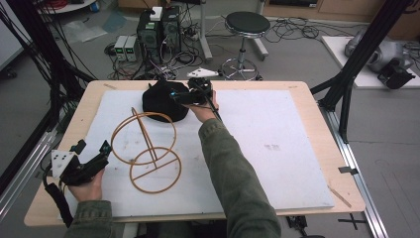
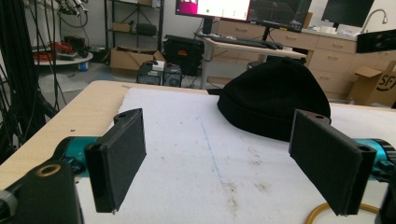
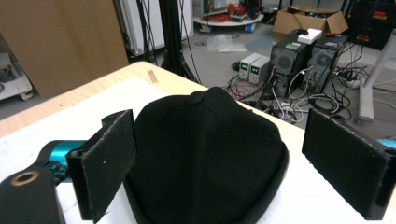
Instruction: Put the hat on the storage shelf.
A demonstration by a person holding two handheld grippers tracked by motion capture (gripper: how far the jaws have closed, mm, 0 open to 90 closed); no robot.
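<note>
- Right gripper (image 1: 174, 95) is out at the far side of the table, jaws spread wide on either side of the black hat (image 1: 159, 102), nothing pinched yet. In the right gripper view the hat (image 3: 205, 158) sits between the two jaws, close in.
- The hat lies on the white mat (image 1: 277, 148), near the far edge, dome up, brim down on the mat.
- Left gripper (image 1: 94, 157) rests low at the near left corner, jaws apart and empty, well away from the hat. Its own view looks across the mat at the hat (image 2: 273, 100) in the distance.
- The wire stand (image 1: 146, 151), two hoops on a stem, lies tipped on the mat between the two grippers, its upper hoop just beside the hat's near edge.
- Risk one, as I read it: soft fabric. If the jaws close on the dome, they may grab just a fold and the hat could sag or slip out on the lift.
- Risk two: the hat's brim could snag the nearby hoop and drag the light stand along.
- Risk three: the stand lies on its side with nothing holding it, so it would likely roll or skid if the hat is pushed onto it.
</note>
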